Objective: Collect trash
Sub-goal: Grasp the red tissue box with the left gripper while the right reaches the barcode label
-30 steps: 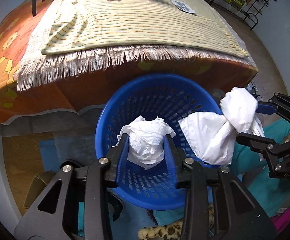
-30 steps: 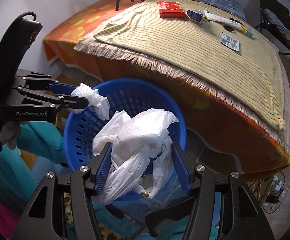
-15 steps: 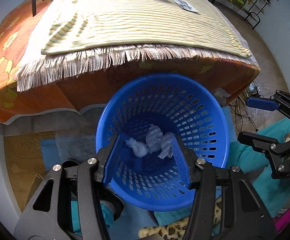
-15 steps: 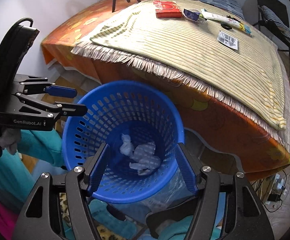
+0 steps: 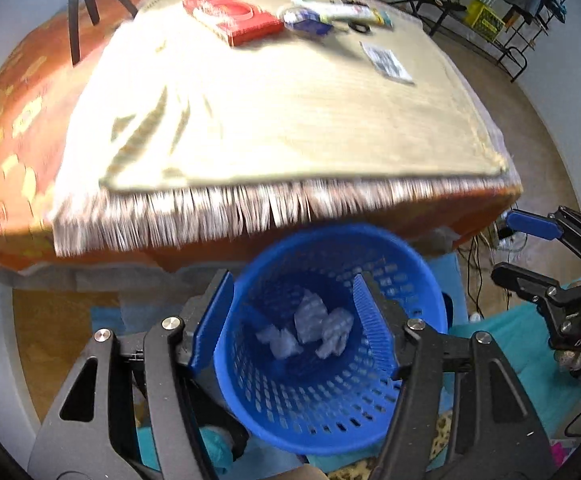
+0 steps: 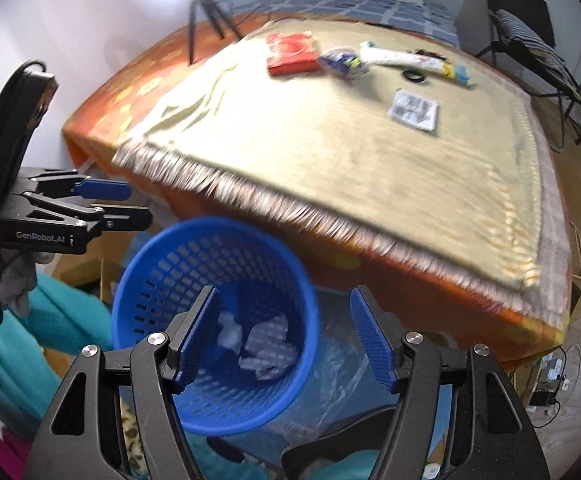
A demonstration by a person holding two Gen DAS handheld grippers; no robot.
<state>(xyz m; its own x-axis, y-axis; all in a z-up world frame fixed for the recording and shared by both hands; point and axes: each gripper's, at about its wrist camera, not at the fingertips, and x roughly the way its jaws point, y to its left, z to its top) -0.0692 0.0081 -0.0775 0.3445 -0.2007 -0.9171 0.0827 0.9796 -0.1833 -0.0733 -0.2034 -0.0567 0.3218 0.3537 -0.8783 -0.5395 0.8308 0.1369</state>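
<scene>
**Op:** Bed (image 5: pixel 290 120) fills the upper frame; blue basket (image 5: pixel 330 340) sits lower centre, crumpled trash (image 5: pixel 310 328) at its bottom.

**Spotter:** Tongs?

**Op:** I see left gripper (image 5: pixel 290 320) just opened, spread, nothing between; right gripper (image 6: pixel 286 336) likewise spread, empty.

**Spotter:** Risk?

**Op:** I judge a finger could clip the rim and tip the basket; the small label (image 6: pixel 412 110), upper right, could slip a pinch.

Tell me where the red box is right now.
The red box lies at the far end of the striped mat on the bed, just left of the small bowl, well beyond the blue basket.
</scene>
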